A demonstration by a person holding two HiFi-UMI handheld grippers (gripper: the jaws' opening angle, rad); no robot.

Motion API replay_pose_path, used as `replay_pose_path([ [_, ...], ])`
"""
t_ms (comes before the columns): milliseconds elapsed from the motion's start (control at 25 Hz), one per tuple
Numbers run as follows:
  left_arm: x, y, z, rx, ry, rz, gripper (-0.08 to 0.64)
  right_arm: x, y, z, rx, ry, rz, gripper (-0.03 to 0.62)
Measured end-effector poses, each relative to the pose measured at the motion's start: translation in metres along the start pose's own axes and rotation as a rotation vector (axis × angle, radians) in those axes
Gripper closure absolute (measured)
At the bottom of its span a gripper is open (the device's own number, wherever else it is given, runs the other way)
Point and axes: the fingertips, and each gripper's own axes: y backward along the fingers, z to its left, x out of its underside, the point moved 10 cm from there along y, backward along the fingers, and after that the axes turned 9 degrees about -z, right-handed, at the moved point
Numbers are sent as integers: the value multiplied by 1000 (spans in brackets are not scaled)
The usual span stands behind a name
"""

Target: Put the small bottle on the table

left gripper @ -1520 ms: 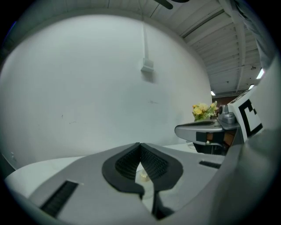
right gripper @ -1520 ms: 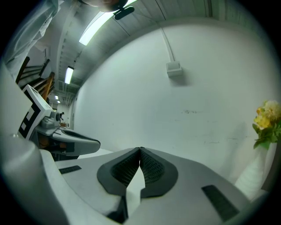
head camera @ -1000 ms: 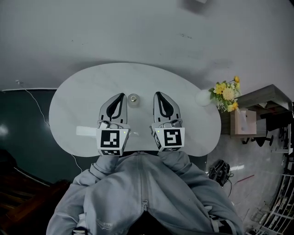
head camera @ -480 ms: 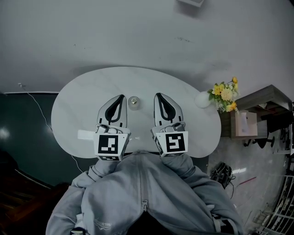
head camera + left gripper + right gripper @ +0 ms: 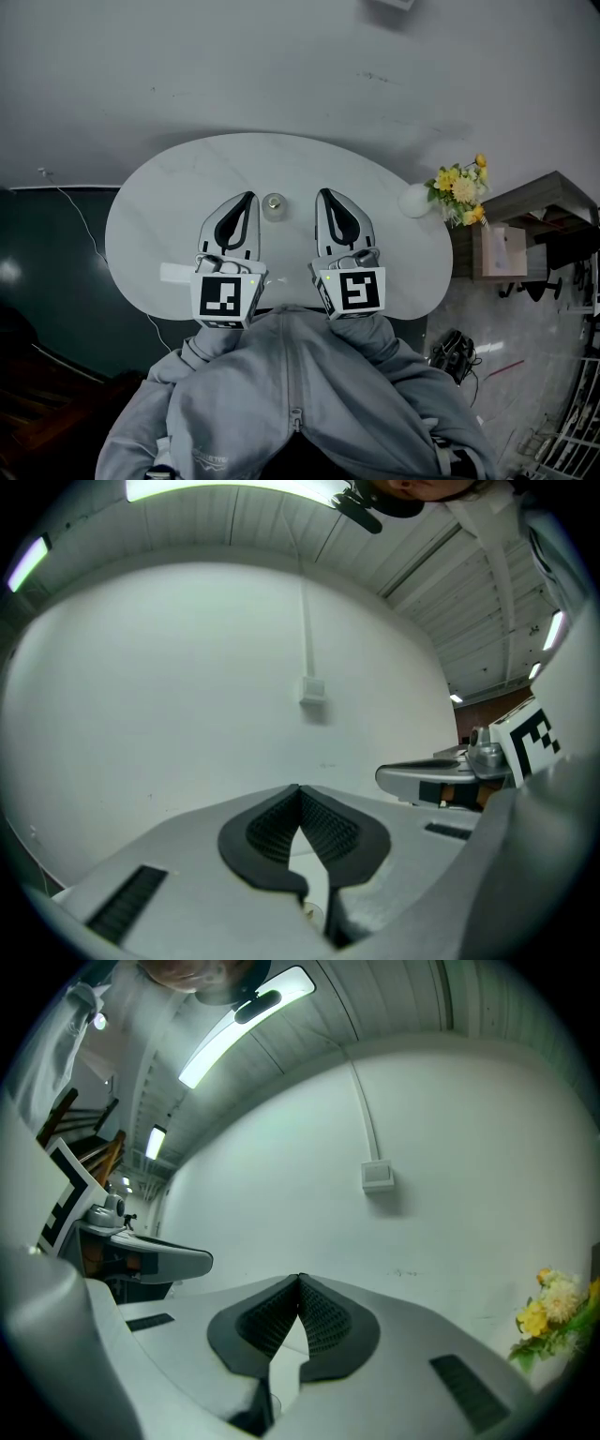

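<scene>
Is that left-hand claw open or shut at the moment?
Shut: the left gripper has its jaw tips touching, with nothing held between them.

Head cam sits up top and looks almost straight down on the white oval table (image 5: 159,216), with the left gripper (image 5: 247,197) and right gripper (image 5: 322,194) side by side near the middle, so that's the wide overview. Each gripper cam rides low right behind its own jaws, super close, tilted up at the white wall (image 5: 187,686). Both catch the same wall box (image 5: 312,689), and each sees the other gripper at its inner edge. The right one also shares the yellow flowers (image 5: 548,1312) with the head view
</scene>
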Motion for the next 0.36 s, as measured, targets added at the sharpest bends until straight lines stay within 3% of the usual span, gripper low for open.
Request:
replay_pose_path([
  [360,2,6,-5,4,-3,-3,554,0,6,2,-5,4,-6,566],
])
